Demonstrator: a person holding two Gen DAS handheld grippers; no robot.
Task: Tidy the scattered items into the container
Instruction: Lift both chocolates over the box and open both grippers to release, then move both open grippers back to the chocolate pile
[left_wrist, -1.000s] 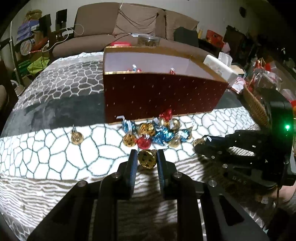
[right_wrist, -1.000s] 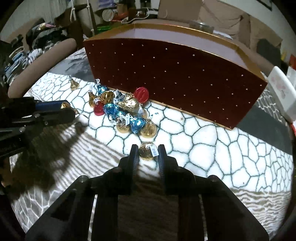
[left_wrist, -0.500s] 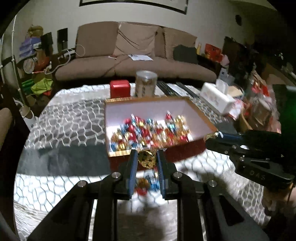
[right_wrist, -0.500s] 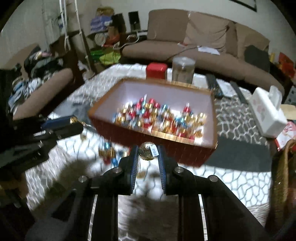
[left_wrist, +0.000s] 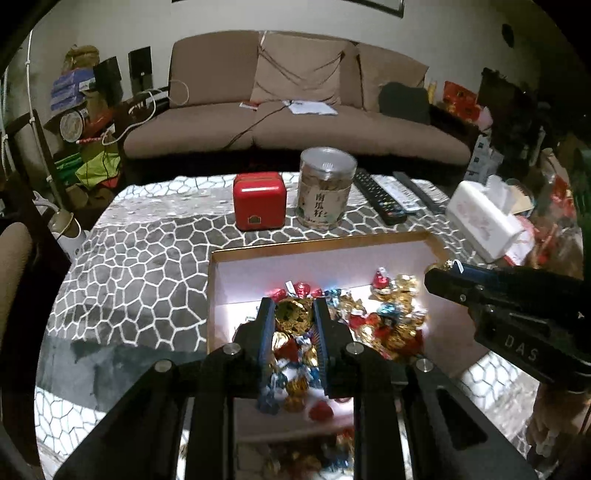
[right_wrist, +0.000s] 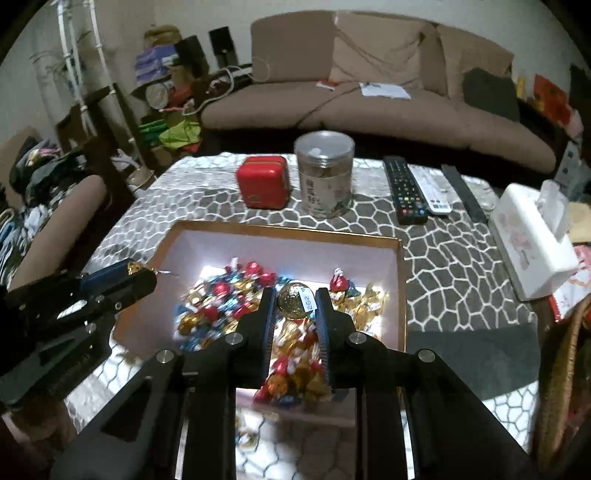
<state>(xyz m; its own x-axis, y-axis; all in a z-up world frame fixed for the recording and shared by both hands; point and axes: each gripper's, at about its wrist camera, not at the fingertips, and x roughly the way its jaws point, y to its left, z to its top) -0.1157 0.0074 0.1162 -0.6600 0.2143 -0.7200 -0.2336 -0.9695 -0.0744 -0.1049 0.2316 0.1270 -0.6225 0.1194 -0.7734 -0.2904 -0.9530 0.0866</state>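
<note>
A dark red box (left_wrist: 218, 266) (right_wrist: 402, 280) with a gold rim and white inside holds several foil-wrapped candies (left_wrist: 391, 314) (right_wrist: 221, 295). My left gripper (left_wrist: 294, 314) hangs over the box, shut on a gold foil candy (left_wrist: 293, 314). My right gripper (right_wrist: 295, 301) is also above the box, shut on a gold foil ball with a small sticker (right_wrist: 293, 300). Each gripper shows in the other's view, the right one (left_wrist: 443, 275) at the right, the left one (right_wrist: 144, 275) at the left, both over the box edges. A few loose candies (left_wrist: 314, 461) (right_wrist: 247, 439) lie on the cloth in front of the box.
Behind the box stand a red tin (left_wrist: 259, 199) (right_wrist: 263, 186) and a clear jar (left_wrist: 325, 188) (right_wrist: 324, 171). Remotes (right_wrist: 404, 194) and a white tissue box (right_wrist: 532, 240) lie to the right. A wicker basket (right_wrist: 565, 369) sits at the far right, a sofa (left_wrist: 295, 122) beyond the table.
Both grippers have risen from the cloth with their gold candies and moved forward over the open box. The loose pile in front of the box now lies below and behind the fingers.
</note>
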